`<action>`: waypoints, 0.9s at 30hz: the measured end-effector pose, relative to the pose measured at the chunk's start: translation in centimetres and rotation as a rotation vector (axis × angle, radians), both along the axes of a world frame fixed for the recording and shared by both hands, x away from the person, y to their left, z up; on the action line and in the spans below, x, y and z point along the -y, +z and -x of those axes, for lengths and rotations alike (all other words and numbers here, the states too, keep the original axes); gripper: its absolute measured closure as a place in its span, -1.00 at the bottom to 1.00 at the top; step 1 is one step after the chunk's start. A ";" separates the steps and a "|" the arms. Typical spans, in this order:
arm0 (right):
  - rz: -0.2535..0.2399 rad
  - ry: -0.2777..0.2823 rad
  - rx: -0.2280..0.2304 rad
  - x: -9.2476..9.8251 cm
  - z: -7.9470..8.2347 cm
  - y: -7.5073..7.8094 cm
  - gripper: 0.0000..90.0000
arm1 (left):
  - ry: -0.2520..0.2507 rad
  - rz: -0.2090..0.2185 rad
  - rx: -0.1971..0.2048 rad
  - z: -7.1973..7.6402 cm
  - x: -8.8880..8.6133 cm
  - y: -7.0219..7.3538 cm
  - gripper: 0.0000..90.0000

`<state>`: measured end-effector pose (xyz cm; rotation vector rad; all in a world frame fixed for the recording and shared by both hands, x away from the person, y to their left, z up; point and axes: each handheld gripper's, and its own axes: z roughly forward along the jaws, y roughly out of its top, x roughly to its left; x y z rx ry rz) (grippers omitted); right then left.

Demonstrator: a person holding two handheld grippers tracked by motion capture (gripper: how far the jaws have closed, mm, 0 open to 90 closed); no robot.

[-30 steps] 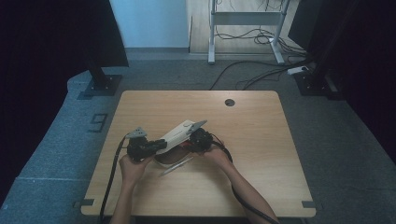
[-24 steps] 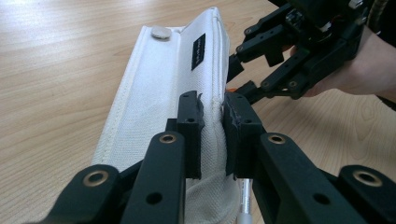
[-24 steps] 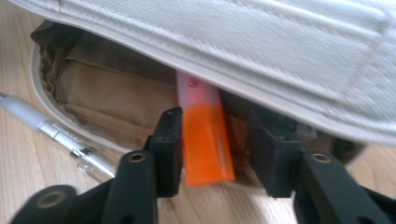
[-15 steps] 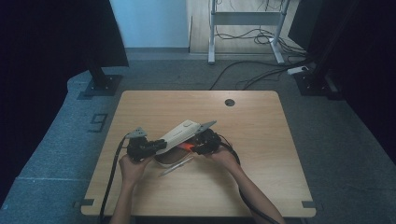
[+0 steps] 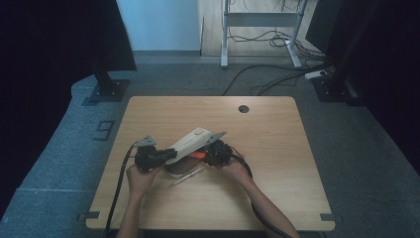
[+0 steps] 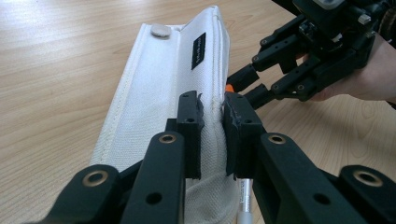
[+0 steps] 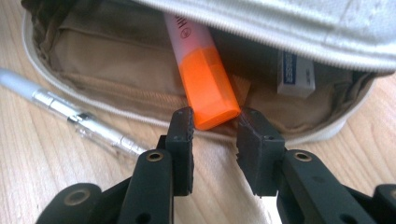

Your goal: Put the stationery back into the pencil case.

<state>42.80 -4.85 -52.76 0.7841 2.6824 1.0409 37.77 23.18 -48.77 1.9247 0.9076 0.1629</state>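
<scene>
Left gripper [image 6: 212, 126] pinching pouch [image 6: 163, 93] flap | right gripper [image 7: 215, 128] fingers closing, you're straddling orange highlighter [image 7: 205, 84] cap, unpinched | its axis running straight ahead into pouch

Cloth pouch, plastic marker and matt black grippers on a wooden table

Clamped in our left gripper [image 6: 212, 133] we see the pencil case [image 6: 163, 93], a coarse off-white woven cloth with stitched seams, a dull metal snap and a small black label; its lining, seen past our right gripper [image 7: 212, 123], looks like smooth beige fabric. Between that gripper's matt black plastic pads sits the highlighter [image 7: 205, 84], its orange cap glossy and translucent. A white eraser [image 7: 294, 72] in a printed paper sleeve lies deeper inside. Left of those jaws, a pen [image 7: 70, 114] shows clear plastic and shiny metal. The table [image 5: 277, 148] is smooth, light-grained wood.
</scene>
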 end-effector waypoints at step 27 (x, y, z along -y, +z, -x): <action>-0.043 -0.012 0.015 0.6 -0.7 1.5 0.22 | 0.014 -0.004 0.007 -0.1 -0.4 0.0 0.73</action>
